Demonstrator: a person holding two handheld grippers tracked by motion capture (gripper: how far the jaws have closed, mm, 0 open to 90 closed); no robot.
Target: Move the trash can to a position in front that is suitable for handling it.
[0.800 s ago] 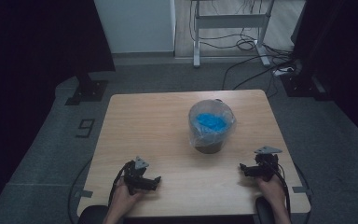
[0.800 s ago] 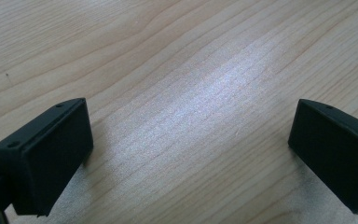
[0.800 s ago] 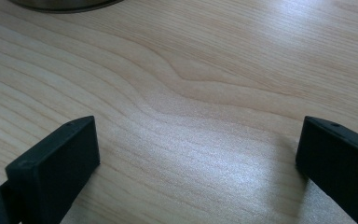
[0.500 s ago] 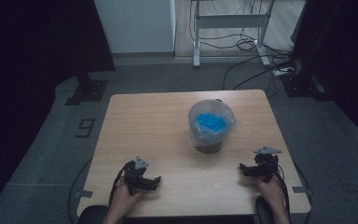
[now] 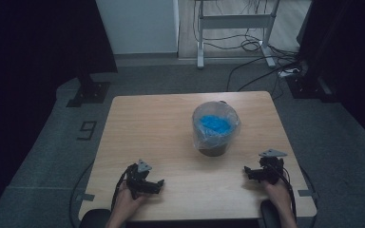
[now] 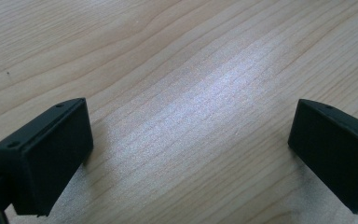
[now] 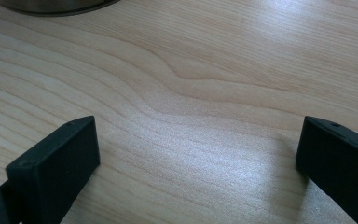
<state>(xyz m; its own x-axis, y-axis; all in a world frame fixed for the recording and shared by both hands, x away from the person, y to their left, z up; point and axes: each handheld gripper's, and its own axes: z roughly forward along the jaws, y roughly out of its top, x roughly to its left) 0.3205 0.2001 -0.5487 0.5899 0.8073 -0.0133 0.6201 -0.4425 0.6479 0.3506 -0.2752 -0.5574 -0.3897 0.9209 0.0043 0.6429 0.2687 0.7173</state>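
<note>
Both parked low at near edge of pale wooden table (image 5: 147, 123), apparently at rest, ready to start. Left gripper (image 5: 153, 184) with jaws spread wide, nothing between, bare wood beneath. Right gripper (image 5: 252, 173) likewise wide and empty. Small dark bin lined with clear plastic bag holding blue material (image 5: 215, 129) upright mid-table, well apart from both, nearer right gripper.

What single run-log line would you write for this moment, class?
left tongs: open, empty, near table front edge | right tongs: open, empty | bin with clear liner, blue item inside: untouched, mid-table | contact: none
</note>
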